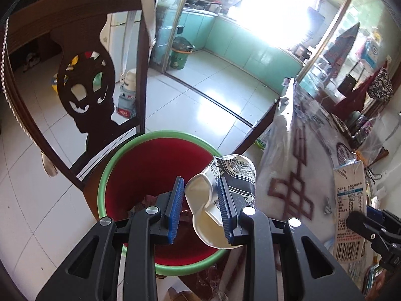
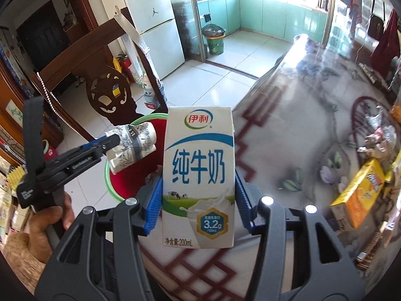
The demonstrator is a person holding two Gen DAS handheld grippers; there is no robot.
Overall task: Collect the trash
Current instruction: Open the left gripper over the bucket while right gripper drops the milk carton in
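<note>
My left gripper [image 1: 200, 207] is shut on a crushed paper cup [image 1: 215, 200] with a black-and-white print, held over the red bin with a green rim [image 1: 105, 175]. In the right wrist view the cup [image 2: 132, 145] shows over the bin [image 2: 111, 188], at the left gripper's tips [image 2: 112, 141]. My right gripper [image 2: 198, 200] is shut on an upright white and blue milk carton [image 2: 199, 175], held above the table edge beside the bin. The carton also shows at the right of the left wrist view [image 1: 351, 213].
A dark carved wooden chair [image 1: 82, 87] stands behind the bin. The table [image 2: 300, 125] with a patterned glossy cover is on the right, with a yellow box [image 2: 356, 193] and wrappers on it. Some trash lies in the bin. A green bin [image 1: 179, 55] stands by the kitchen door.
</note>
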